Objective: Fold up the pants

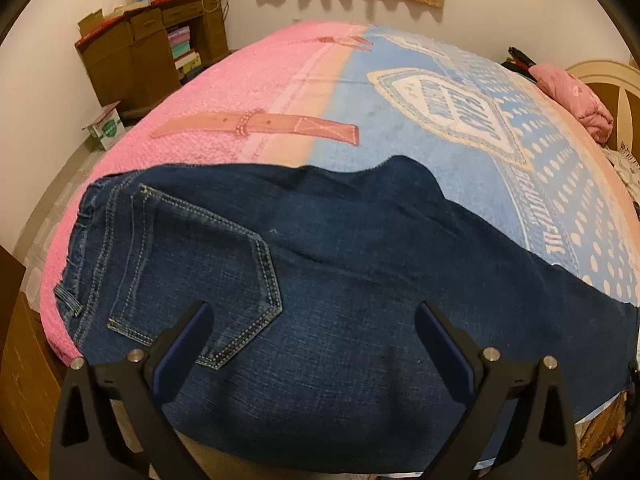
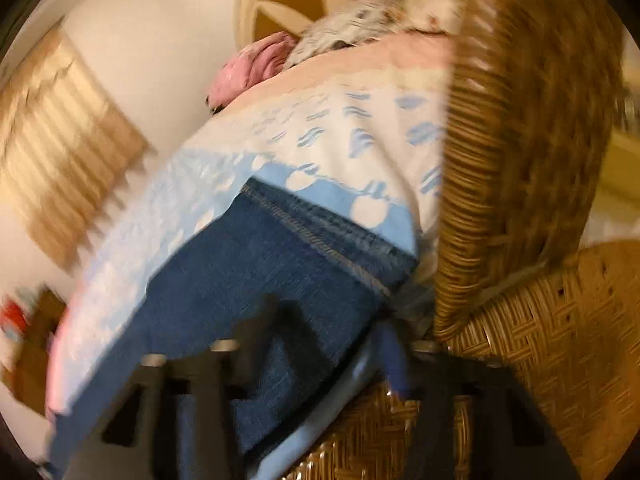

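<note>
Lying flat across bed [image 1: 248, 80], pants [image 1: 320, 260] await next fold; left gripper [image 1: 314, 320] jaws open over seat, right gripper [image 2: 328, 344] blurred nr hem, jaws' state can't tell; next: grasp hem.

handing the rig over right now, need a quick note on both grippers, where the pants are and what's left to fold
Left gripper: open, holding nothing, above the seat of the jeans, beside the back pocket.
Right gripper: blurred, appears open near the leg hem, next to the wicker chair.
Jeans lie lengthwise on the bed cover, apparently doubled leg over leg.
Left: fold hem end toward the waistband.
</note>
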